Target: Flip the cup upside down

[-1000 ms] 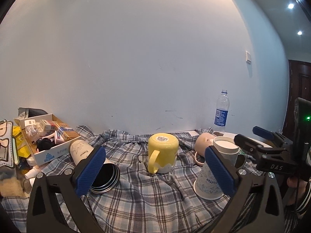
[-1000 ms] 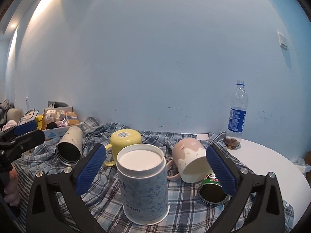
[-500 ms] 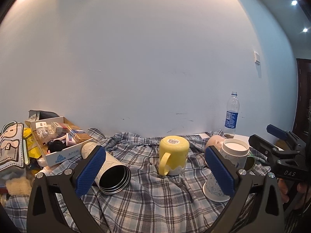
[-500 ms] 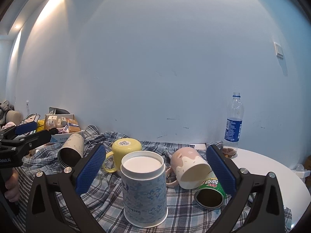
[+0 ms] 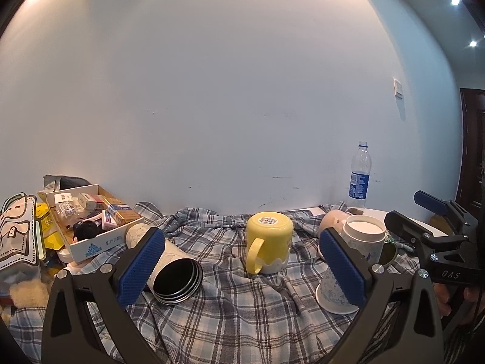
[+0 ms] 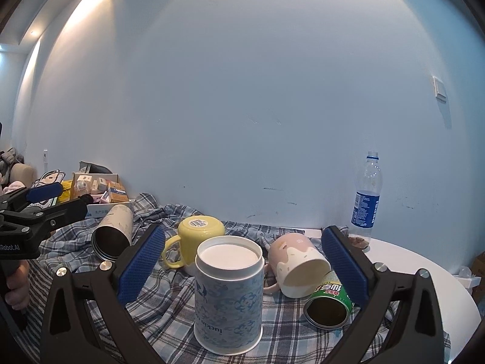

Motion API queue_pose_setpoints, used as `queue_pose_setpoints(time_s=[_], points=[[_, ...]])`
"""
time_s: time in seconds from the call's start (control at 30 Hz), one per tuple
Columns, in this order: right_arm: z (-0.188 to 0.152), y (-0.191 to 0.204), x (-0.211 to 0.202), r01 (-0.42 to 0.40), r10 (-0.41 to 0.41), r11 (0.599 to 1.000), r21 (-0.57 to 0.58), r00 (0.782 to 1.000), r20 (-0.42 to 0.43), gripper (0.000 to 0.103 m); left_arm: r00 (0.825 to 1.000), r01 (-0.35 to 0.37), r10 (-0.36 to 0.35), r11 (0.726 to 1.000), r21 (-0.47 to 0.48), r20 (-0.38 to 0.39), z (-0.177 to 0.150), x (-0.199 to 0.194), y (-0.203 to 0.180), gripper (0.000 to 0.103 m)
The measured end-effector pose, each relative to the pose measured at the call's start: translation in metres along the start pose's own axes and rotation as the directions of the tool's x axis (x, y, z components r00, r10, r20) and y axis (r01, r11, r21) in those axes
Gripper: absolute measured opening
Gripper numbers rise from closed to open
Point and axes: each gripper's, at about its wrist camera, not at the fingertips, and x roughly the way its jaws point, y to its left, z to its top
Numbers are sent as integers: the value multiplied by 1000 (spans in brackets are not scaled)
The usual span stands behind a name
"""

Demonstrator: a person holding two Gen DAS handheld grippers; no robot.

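A blue-patterned paper cup (image 6: 229, 294) stands upside down on the plaid cloth (image 6: 169, 303), between the open fingers of my right gripper (image 6: 242, 264) and a little beyond them. It also shows in the left wrist view (image 5: 354, 261). A yellow mug (image 5: 268, 244) stands upside down at the centre. A pink mug (image 6: 297, 268) lies on its side. A steel tumbler (image 5: 169, 270) lies on its side at the left. My left gripper (image 5: 242, 264) is open and empty in front of the yellow mug.
A green can (image 6: 329, 303) lies on its side by the pink mug. A water bottle (image 6: 366, 200) stands on the white table (image 6: 424, 276) by the wall. A cardboard box (image 5: 91, 227) of small packages sits at the left.
Both grippers have drawn back and risen a little; the cups look farther away. No cup has moved.
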Motion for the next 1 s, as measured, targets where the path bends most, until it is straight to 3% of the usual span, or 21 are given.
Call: queue_pose_setpoints(time_s=[1.0], points=[[0,-2,1,2,-2,1000,2,1000,-9,103,1000,1,-1,1000,-1,-4,-1,1,1,103]])
